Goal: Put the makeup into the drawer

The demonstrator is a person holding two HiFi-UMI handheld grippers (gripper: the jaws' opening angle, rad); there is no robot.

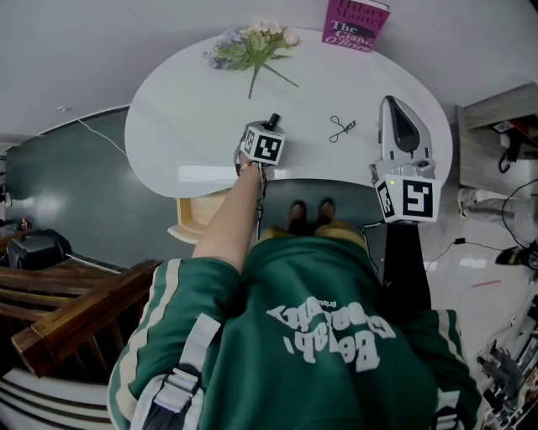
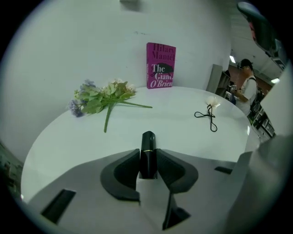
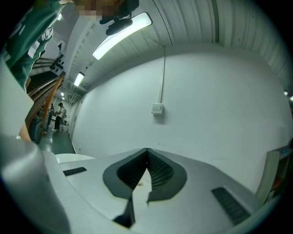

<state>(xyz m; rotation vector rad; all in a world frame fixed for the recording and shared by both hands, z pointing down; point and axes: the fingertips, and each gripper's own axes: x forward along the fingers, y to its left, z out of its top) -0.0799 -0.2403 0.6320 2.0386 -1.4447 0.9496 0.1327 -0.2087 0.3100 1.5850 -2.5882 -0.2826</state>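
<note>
In the head view, your left gripper [image 1: 268, 131] reaches over the near edge of the white oval table [image 1: 185, 126], with a slim black lipstick tube [image 1: 272, 120] poking up out of its tip. Just below that edge, the light wooden drawer [image 1: 200, 218] stands pulled out to your left, and the tube is not in it. Your right gripper [image 1: 392, 102] hangs over the table's right side, well apart from the tube. A small black wiry item [image 1: 341, 128] lies between the two grippers. A bunch of pale and lilac artificial flowers [image 1: 252, 49] and a magenta paperback book [image 1: 355, 23] sit at the far side.

In the left gripper view, your jaws are clamped on the tube [image 2: 148, 153]. Both dark pads [image 2: 126, 171] press its sides and it stands upright between them, a thin gold band around it. You cannot tell from here whether its base touches the tabletop. Beyond it lie the flowers [image 2: 103, 100], the upright book [image 2: 160, 65] and the wiry item [image 2: 208, 115].

In the right gripper view, your jaws [image 3: 146, 154] are pressed together with nothing between them, facing a plain white wall [image 3: 206, 105] with a small switch box [image 3: 157, 108].
</note>
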